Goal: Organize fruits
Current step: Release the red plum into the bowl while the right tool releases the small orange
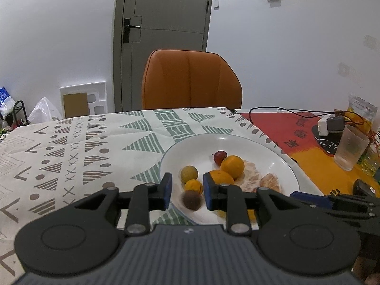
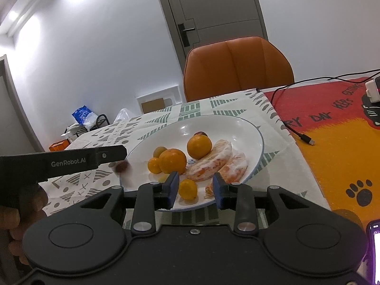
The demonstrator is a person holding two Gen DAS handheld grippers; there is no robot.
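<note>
A white plate (image 1: 280, 159) sits on the patterned tablecloth (image 1: 71, 142) near the table's near edge, just beside the red and orange mat (image 2: 332, 147). On the plate lie two oranges (image 2: 199, 146), a smaller kumquat (image 2: 154, 165), a greenish round fruit (image 1: 189, 174), a dark red fruit (image 1: 220, 157) toward the far rim, and peeled citrus segments (image 2: 211, 163) on the right side. The left gripper (image 1: 187, 192) hangs over the plate's near left rim, its blue pads parted, with a blurred brown fruit (image 1: 192, 200) between them, not pressed. The right gripper (image 2: 195, 190) stands over the near rim, jaws apart, a small yellow kumquat (image 2: 188, 189) lying loose between the pads. An orange chair (image 1: 190, 80) stands beyond the table's far edge.
</note>
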